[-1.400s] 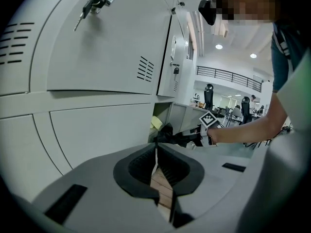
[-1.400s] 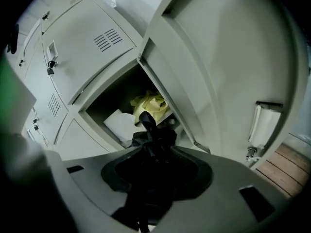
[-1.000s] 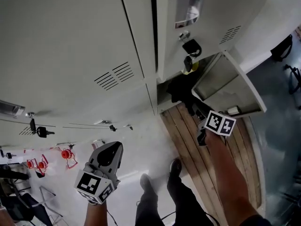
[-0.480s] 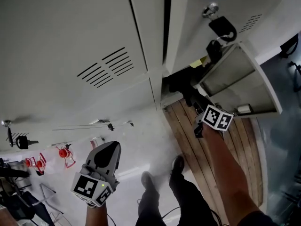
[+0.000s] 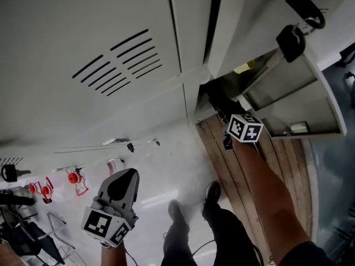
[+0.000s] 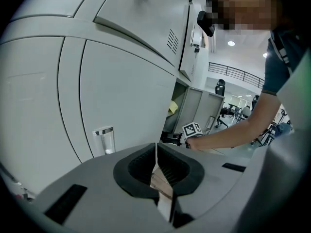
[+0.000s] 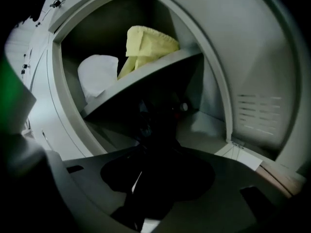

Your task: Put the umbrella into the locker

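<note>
The black folded umbrella (image 5: 217, 100) is pointed into the open locker (image 5: 252, 85), whose door (image 5: 294, 101) swings out to the right. My right gripper (image 5: 226, 127) is shut on the umbrella at the locker's mouth. In the right gripper view the umbrella (image 7: 158, 120) reaches from the jaws into the lower compartment, under the shelf (image 7: 160, 69). My left gripper (image 5: 126, 180) hangs low at the left, away from the locker, shut and holding nothing. In the left gripper view that gripper (image 6: 156, 154) faces the locker row.
A yellow cloth (image 7: 146, 45) and a white bundle (image 7: 97, 76) lie on the locker's shelf. Keys (image 5: 295, 29) hang from the door above. Wooden floor boards (image 5: 233, 176) run in front of the locker. The person's shoes (image 5: 191, 204) stand on the pale floor. Closed locker doors (image 5: 100, 65) fill the left.
My right gripper has moved up toward the locker's opening with the umbrella, which now reaches further in. The view has shifted closer to the lockers. The left gripper has barely moved.
</note>
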Action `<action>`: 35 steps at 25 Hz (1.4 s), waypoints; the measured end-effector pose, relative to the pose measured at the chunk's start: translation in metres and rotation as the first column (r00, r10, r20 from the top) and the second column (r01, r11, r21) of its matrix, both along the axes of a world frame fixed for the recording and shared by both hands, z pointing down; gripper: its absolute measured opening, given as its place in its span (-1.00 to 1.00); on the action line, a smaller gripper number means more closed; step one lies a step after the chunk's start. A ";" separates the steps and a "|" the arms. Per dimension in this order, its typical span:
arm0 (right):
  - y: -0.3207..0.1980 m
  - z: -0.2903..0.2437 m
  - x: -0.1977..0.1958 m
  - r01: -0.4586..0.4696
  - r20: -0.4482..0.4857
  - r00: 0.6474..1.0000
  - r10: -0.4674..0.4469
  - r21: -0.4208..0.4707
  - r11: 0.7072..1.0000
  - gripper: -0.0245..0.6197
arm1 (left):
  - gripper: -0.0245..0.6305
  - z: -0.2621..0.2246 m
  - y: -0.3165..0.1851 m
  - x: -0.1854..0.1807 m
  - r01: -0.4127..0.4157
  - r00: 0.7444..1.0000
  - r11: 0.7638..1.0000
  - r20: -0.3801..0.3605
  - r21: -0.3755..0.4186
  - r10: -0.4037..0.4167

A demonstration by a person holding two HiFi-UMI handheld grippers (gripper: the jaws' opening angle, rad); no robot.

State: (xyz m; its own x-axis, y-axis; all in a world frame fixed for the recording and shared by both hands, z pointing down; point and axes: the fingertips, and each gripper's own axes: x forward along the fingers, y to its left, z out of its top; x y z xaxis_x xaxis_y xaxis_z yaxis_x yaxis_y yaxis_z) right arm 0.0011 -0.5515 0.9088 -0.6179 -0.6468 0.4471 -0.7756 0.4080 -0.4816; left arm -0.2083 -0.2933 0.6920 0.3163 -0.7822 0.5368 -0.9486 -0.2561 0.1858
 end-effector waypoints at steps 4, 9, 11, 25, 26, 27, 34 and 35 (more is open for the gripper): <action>-0.005 0.025 -0.018 0.065 -0.105 0.992 -0.064 0.008 0.998 -0.36 | -0.84 0.007 0.004 -0.004 0.005 1.000 1.000 0.011 -0.008 -0.005; -0.011 0.039 -0.032 0.126 -0.220 0.968 -0.122 0.006 0.992 -0.36 | -0.84 0.010 0.007 -0.002 0.004 1.000 1.000 0.014 -0.015 -0.004; -0.010 0.037 -0.033 0.150 -0.241 0.960 -0.145 0.002 0.989 -0.37 | -0.84 0.007 0.007 0.000 0.001 1.000 1.000 0.013 -0.014 -0.001; 0.020 -0.073 0.010 0.179 -0.271 0.951 -0.149 0.086 0.980 -0.32 | -0.84 -0.071 0.011 0.021 -0.054 0.999 0.997 0.005 0.063 0.054; 0.028 -0.086 0.011 0.191 -0.283 0.946 -0.156 0.100 0.977 -0.32 | -0.84 -0.079 0.014 0.020 -0.057 0.998 0.996 0.004 0.071 0.056; 0.036 -0.099 0.011 0.203 -0.292 0.942 -0.163 0.112 0.973 -0.34 | -0.84 -0.088 0.019 0.018 -0.057 0.998 0.995 0.004 0.077 0.057; 0.100 -0.197 0.006 0.248 -0.262 0.944 -0.201 0.158 0.956 -0.50 | -0.84 -0.140 0.055 -0.002 -0.065 0.998 0.991 0.015 0.119 0.064; 0.110 -0.211 0.005 0.255 -0.258 0.943 -0.208 0.161 0.954 -0.51 | -0.84 -0.147 0.060 -0.006 -0.064 0.998 0.990 0.016 0.123 0.063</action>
